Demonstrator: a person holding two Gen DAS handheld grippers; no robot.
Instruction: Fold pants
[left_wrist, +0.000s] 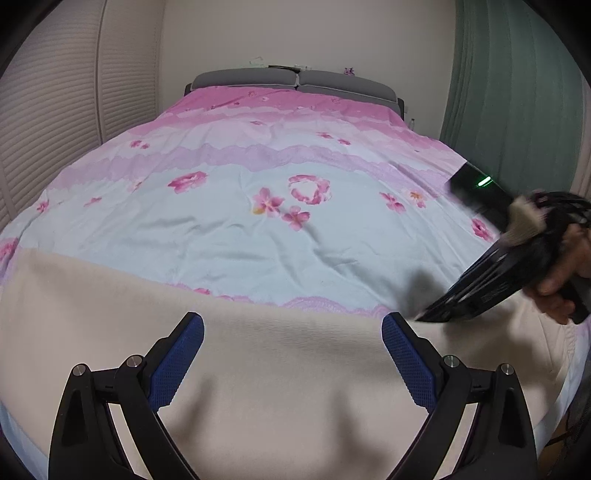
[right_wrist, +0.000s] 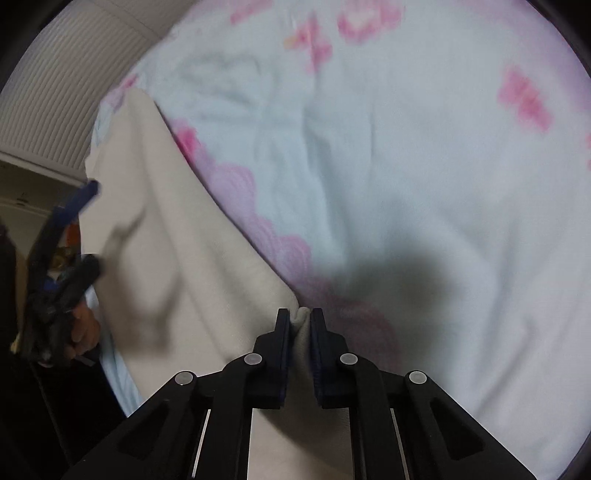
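Left wrist view shows the cream pants (left_wrist: 277, 354) spread in a long flat band across the near end of the bed (left_wrist: 258, 229), on the flowery sheet. The left gripper (left_wrist: 292, 354) hangs above the pants with its blue fingers (left_wrist: 177, 360) wide apart, holding nothing. The right gripper (right_wrist: 299, 332) is at the far edge of the pants, and its fingers are closed on a small bunch of the cream cloth. I think the folding has hardly begun. One edge is pinched, but no clear fold shows yet. The pants look like they need to be folded over and made small.
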